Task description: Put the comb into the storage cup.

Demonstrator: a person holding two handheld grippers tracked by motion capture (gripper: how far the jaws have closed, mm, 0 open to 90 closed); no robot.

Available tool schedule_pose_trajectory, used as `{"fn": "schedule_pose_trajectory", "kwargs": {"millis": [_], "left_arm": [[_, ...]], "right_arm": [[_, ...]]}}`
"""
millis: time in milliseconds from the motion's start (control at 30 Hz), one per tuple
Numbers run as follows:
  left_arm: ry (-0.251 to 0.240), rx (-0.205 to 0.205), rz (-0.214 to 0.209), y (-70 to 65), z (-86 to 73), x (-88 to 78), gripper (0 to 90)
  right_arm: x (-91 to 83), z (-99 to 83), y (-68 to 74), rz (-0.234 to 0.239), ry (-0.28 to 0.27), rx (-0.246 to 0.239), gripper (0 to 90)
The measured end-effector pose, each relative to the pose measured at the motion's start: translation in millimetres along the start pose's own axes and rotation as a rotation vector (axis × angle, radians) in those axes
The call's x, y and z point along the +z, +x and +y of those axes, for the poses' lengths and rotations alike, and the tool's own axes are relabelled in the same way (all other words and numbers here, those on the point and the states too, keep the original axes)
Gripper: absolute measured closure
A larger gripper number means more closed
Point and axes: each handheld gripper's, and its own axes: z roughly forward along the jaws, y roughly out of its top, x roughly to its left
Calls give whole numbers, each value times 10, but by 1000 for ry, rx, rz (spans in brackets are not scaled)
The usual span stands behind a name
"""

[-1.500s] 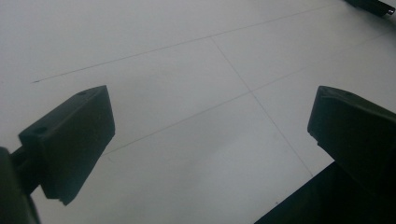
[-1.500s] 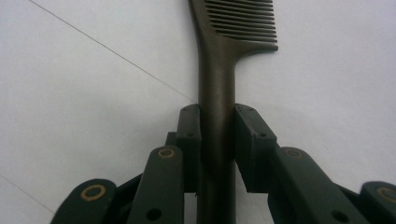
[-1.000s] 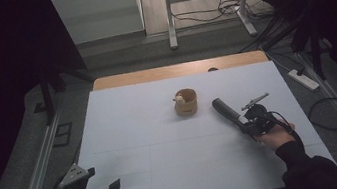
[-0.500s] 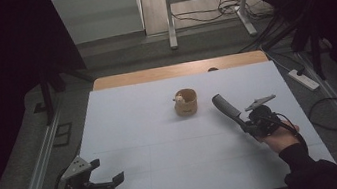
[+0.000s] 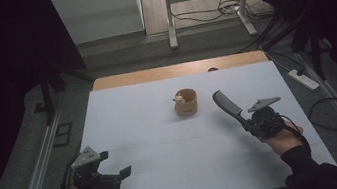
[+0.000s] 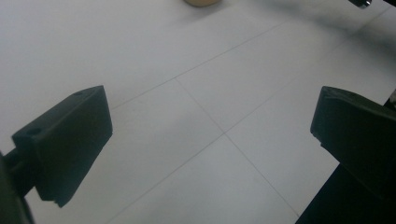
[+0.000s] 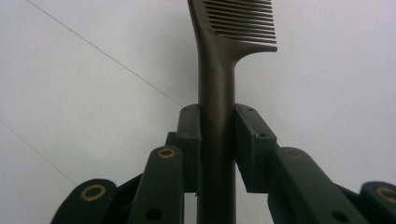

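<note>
Comb: a dark comb (image 5: 228, 105), gripped by its handle in the right claw (image 5: 247, 122), held above the white tabletop (image 5: 133, 110).
Long axis: teeth end points toward the wooden cup (image 5: 186, 102), which is near.
Left claw (image 5: 118, 175): wide open, empty, well apart.
Nearer hand: the right.

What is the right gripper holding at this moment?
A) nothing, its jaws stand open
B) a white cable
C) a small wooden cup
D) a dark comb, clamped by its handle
D: in the right gripper view, the right gripper has both jaws pressed against the handle of the dark comb, whose teeth point away toward the table.
</note>
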Motion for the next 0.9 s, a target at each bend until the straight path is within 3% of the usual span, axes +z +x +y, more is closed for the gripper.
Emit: {"fn": "schedule_pose_trajectory", "kwargs": {"millis": [267, 900], "left_arm": [[4, 29, -12, -10, 152, 99, 0], [-29, 28, -81, 6, 528, 340, 0]], "right_arm": [[-73, -4, 22, -20, -35, -19, 724], [-262, 2, 115, -23, -147, -62, 724]]}}
